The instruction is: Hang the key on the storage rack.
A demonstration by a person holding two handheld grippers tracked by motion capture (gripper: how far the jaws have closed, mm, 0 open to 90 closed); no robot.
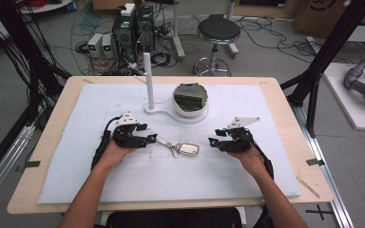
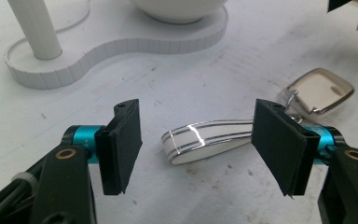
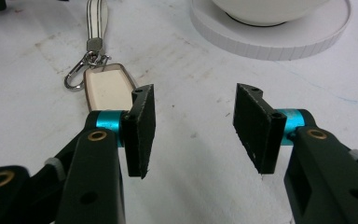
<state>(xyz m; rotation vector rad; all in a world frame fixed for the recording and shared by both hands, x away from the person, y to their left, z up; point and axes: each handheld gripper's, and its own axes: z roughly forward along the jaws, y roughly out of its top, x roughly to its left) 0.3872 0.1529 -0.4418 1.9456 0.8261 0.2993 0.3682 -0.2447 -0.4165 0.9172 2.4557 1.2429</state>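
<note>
A keychain lies flat mid-table: a white strap loop [image 1: 163, 141], a metal clasp [image 1: 175, 150] and a cream tag in a metal frame [image 1: 189, 149]. My left gripper [image 1: 153, 139] rests at its left end. In the left gripper view the strap loop [image 2: 205, 135] lies between the spread jaws of this gripper [image 2: 196, 144], and neither pad presses on it; the tag [image 2: 319, 91] lies beyond. My right gripper [image 1: 213, 140] sits to the right of the tag, open. In the right gripper view its jaws [image 3: 193, 126] hold nothing, and the tag [image 3: 107, 86] lies just past the left jaw.
A white stand [image 1: 157, 110] with an upright post [image 1: 148, 76] and a bowl [image 1: 190, 99] sits behind the keychain. The white mat [image 1: 266, 175] covers the wooden table [image 1: 309, 190]. A stool [image 1: 217, 33] and computer boxes [image 1: 133, 28] stand on the floor beyond.
</note>
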